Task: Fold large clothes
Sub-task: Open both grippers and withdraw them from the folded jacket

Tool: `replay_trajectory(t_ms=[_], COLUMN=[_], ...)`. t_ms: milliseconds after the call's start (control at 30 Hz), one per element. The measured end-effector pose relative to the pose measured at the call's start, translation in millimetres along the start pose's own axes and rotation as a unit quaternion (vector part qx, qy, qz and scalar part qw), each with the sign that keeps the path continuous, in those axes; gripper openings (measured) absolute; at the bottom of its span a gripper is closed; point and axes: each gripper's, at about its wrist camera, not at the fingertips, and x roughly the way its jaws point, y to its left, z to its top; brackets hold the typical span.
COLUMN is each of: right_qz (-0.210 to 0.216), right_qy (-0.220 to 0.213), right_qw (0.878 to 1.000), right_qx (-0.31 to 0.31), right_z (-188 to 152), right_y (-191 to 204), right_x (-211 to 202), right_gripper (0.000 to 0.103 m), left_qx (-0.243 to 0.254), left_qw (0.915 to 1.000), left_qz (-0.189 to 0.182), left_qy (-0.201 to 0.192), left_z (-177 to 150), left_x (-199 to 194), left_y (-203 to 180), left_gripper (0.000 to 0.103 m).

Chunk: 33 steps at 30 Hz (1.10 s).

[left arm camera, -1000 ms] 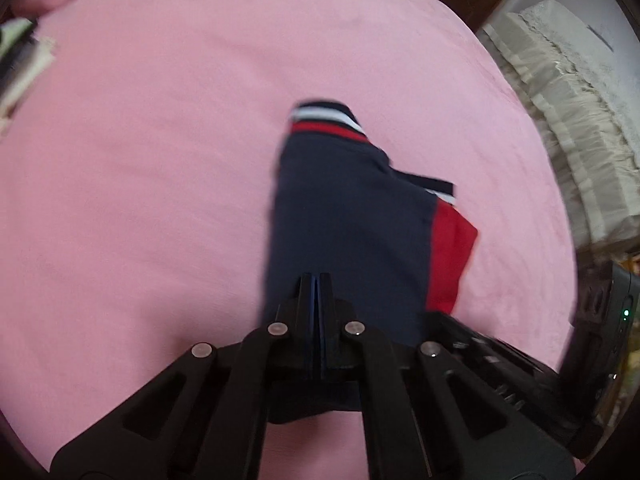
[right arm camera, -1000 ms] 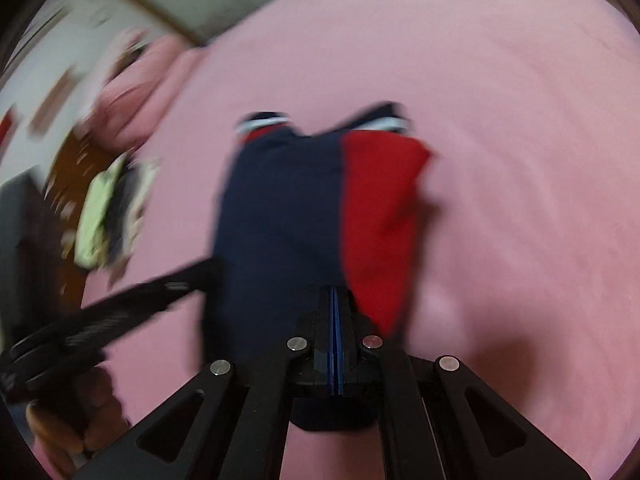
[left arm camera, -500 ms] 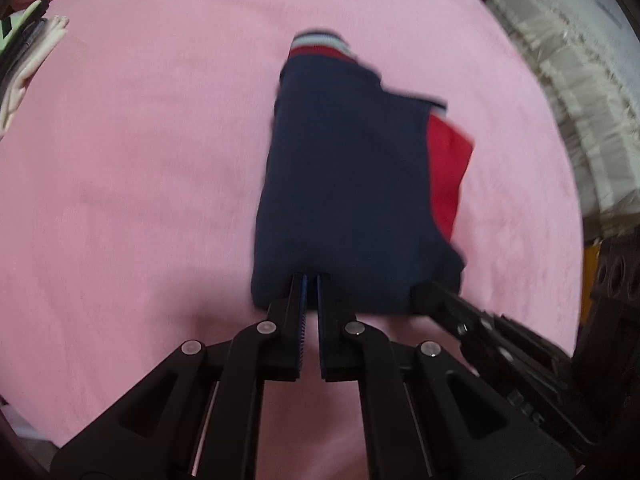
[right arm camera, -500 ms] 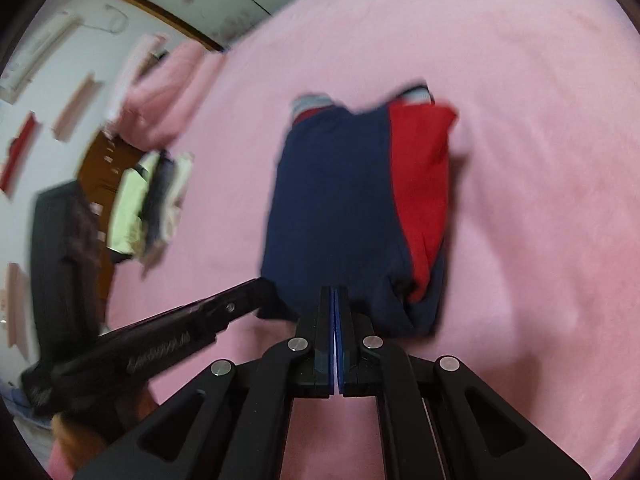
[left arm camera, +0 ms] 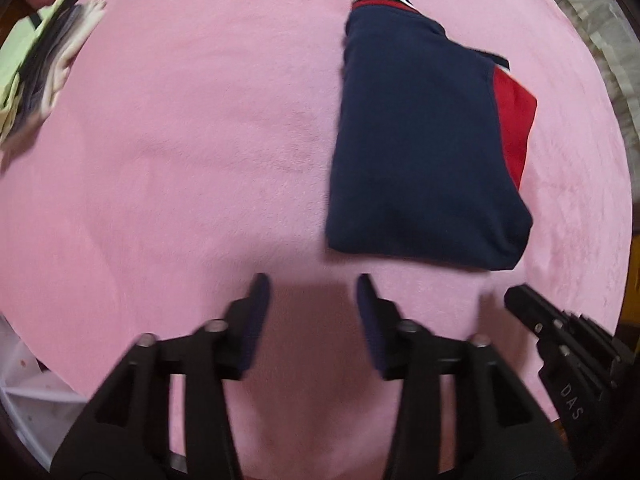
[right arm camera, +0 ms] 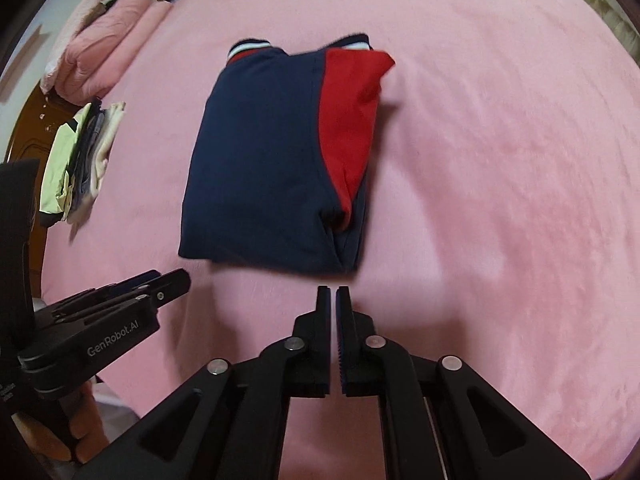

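Note:
A navy and red garment (left arm camera: 416,148) with striped red, white and navy trim lies folded into a rectangle on the pink bed cover (left arm camera: 180,152). It also shows in the right wrist view (right arm camera: 280,160). My left gripper (left arm camera: 312,288) is open and empty, just short of the garment's near edge and to its left. My right gripper (right arm camera: 333,294) is nearly shut, with a thin gap between the pads, and empty, just short of the garment's near right corner. Each gripper shows at the edge of the other's view: the right gripper (left arm camera: 520,296) and the left gripper (right arm camera: 176,280).
A stack of folded clothes (right arm camera: 80,160) lies at the bed's left side, also in the left wrist view (left arm camera: 36,64). Pink pillows (right arm camera: 100,36) lie at the far left. A wooden headboard (right arm camera: 24,120) stands behind the stack.
Both grippers have let go of the garment's near edge and pulled back from it. The left gripper has opened wide. The garment now lies flat and folded.

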Motion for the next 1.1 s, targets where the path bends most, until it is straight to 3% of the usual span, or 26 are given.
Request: replay_trajectory(t_ms=[33,100,167,233,333,467,1100], right_qz=[0.000,0.002,0.002,-0.010,-0.022,-0.022,-0.008], right_qy=[0.004,0.007,-0.007,-0.021,-0.027,-0.031,-0.040], right_qw=[1.000,1.000,1.000,1.000,0.999,0.999,0.999], right_qx=[0.003,0.011,0.019,0.020,0.014,0.014,0.024], right_z=[-3,-4,-2,-2,2,8,8], right_y=[-1,-1,1,1,4,3,-3], right_x=[-6,-15,-23,-34,-46,-59,-68], right_gripper=[0.010,0.029,0.063,0.076,0.077,0.079,0.080], left_qx=[-0.002,0.003,0.011,0.018,0.025,0.044,0.040], left_qw=[1.0000,1.0000,0.9998,0.9996,0.9993,0.9975,0.9980], left_qz=[0.000,0.003,0.005,0.008,0.005,0.029,0.025], left_qy=[-0.002,-0.008,-0.015,-0.018,-0.028,-0.047,-0.043], left_z=[0,0,0,1,2,5,8], left_x=[-4,-13,-21,-28,-39,-53,-53], left_y=[0,-3,-6,-11,-14,-14,-18], left_gripper=[0.051,0.060,0.068,0.068,0.069,0.071,0.071])
